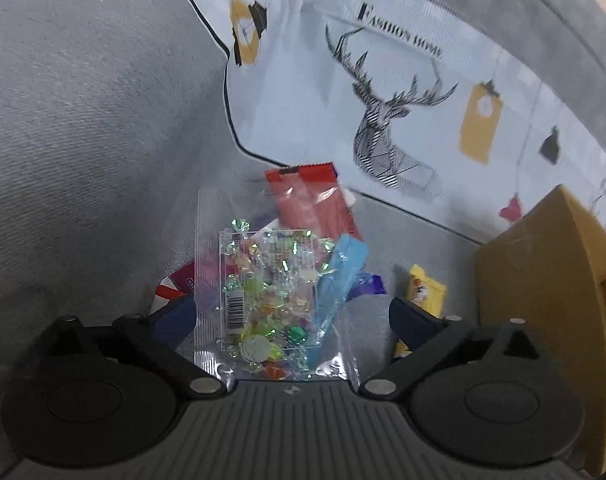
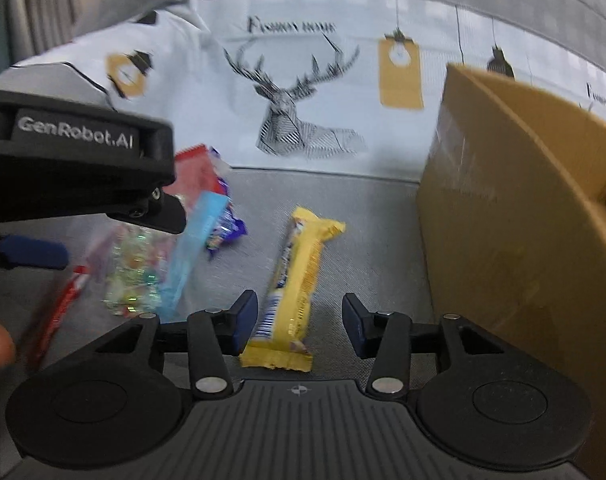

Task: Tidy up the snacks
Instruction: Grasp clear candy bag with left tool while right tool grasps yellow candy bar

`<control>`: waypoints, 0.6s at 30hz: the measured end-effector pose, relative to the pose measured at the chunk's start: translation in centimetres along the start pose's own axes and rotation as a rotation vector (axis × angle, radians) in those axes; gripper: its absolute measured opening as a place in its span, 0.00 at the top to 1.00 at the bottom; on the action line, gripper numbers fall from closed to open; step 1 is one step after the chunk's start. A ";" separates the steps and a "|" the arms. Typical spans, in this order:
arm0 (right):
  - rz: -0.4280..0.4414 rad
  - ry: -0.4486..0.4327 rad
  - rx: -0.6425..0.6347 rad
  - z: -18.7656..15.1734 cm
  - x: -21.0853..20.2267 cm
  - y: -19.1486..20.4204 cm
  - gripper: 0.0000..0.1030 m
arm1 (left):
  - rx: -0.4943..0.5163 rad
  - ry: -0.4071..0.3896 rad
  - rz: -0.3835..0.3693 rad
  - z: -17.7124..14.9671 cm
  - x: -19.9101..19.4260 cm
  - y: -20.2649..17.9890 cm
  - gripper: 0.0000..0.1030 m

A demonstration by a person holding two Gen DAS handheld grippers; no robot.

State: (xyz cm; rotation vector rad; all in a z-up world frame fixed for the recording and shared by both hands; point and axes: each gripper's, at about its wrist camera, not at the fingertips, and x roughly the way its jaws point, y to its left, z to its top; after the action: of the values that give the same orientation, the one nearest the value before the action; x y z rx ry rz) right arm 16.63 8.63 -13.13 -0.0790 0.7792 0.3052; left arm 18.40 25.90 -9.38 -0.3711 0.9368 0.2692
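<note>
Little of the sorting appears done: the snacks are all seen loose on the grey sofa seat, none visibly inside the cardboard box [image 2: 515,208] at the right. The left gripper [image 1: 291,316] is spread wide around the clear candy bag [image 1: 271,296], untouched by its pads. The right gripper [image 2: 299,320] is held half open astride the yellow bar [image 2: 295,280], not yet pinched

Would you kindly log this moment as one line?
left gripper open over candy bag | right gripper open around yellow bar | box right
</note>
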 end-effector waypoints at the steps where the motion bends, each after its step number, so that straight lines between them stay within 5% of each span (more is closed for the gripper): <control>1: 0.003 0.013 0.006 0.1 0.5 -0.1 0.52 | 0.009 0.008 0.024 0.0 0.4 -0.1 0.01; 11: 0.002 0.031 0.005 -0.1 2.1 0.1 0.52 | 0.023 0.087 0.071 0.0 4.1 0.0 0.00; 13: -0.001 0.022 0.001 -0.2 2.0 0.0 0.57 | 0.041 0.075 0.074 0.0 4.2 -0.1 0.00; 15: -0.001 0.014 -0.007 -0.3 1.9 0.0 0.73 | 0.058 0.069 0.078 0.0 4.1 -0.4 0.01; 18: 0.003 0.007 -0.005 -0.4 1.7 -0.2 0.74 | 0.065 0.043 0.077 0.0 3.4 -0.5 0.07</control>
State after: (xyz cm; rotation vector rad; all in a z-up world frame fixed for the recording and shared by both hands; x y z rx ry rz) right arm 17.52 8.75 -14.60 -0.0835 0.7852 0.3101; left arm 20.51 25.66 -12.14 -0.2828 1.0009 0.3013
